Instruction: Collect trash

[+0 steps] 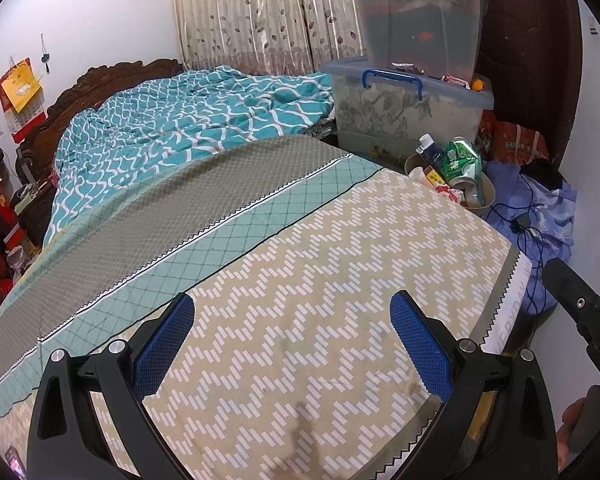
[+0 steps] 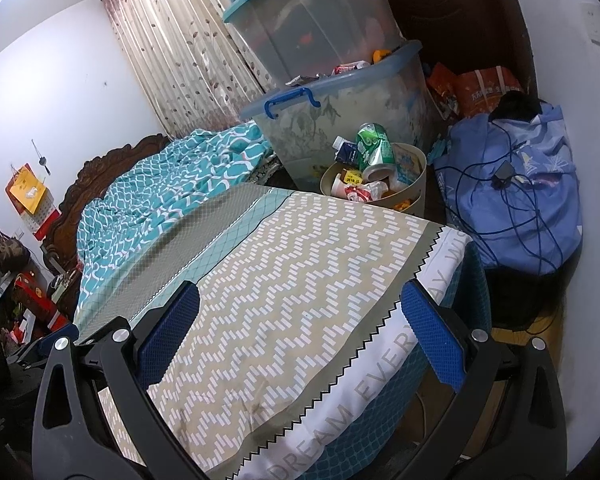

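Note:
A beige trash bin (image 2: 414, 184) stands past the far corner of the bed, heaped with trash. On top lies a crushed green can (image 2: 374, 148) beside a dark blue carton (image 2: 346, 150), cups and wrappers. The bin also shows in the left wrist view (image 1: 488, 190), with the green can (image 1: 462, 162) on top. My left gripper (image 1: 292, 316) is open and empty over the patterned bedsheet (image 1: 300, 280). My right gripper (image 2: 300, 312) is open and empty over the bed's foot corner (image 2: 300, 280). Part of the right gripper's body (image 1: 580, 312) shows at the left view's right edge.
Two stacked clear storage boxes (image 2: 340, 92) stand behind the bin, the upper (image 1: 416, 16) tilted. A teal quilt (image 1: 188, 120) is bunched at the head of the bed. A blue cloth bundle with cables (image 2: 516, 184) lies right of the bin. Red boxes (image 1: 0, 216) crowd the left floor.

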`<action>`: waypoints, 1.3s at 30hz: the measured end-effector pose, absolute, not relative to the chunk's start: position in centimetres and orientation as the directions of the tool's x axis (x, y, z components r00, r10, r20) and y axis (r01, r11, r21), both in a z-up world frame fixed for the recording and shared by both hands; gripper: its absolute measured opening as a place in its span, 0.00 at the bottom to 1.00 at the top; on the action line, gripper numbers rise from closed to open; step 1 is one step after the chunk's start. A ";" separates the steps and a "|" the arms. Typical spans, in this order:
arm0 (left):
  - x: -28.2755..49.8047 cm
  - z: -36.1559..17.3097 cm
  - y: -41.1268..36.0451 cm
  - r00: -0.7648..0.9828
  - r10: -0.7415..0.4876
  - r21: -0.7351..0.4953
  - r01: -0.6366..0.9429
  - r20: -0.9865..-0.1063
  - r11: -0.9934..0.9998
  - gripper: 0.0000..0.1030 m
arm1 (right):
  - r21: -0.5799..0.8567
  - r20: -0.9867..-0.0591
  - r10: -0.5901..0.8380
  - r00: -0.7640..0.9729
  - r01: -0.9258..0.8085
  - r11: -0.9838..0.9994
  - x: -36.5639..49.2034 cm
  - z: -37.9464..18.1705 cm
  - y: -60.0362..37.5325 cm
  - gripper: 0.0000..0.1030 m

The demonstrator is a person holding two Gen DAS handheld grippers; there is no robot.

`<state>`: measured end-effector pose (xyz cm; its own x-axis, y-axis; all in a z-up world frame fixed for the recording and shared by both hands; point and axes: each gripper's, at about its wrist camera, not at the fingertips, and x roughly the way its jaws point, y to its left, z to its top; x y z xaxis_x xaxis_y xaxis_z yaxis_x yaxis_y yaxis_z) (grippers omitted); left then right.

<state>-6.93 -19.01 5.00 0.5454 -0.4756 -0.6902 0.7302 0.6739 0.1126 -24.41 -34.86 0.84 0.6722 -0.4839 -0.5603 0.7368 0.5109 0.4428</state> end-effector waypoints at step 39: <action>-7.0 4.5 -19.2 0.541 -0.474 0.111 0.732 -0.695 0.672 0.92 | 0.442 -0.562 -0.481 0.673 0.736 0.512 -24.3 0.7 -34.8 0.97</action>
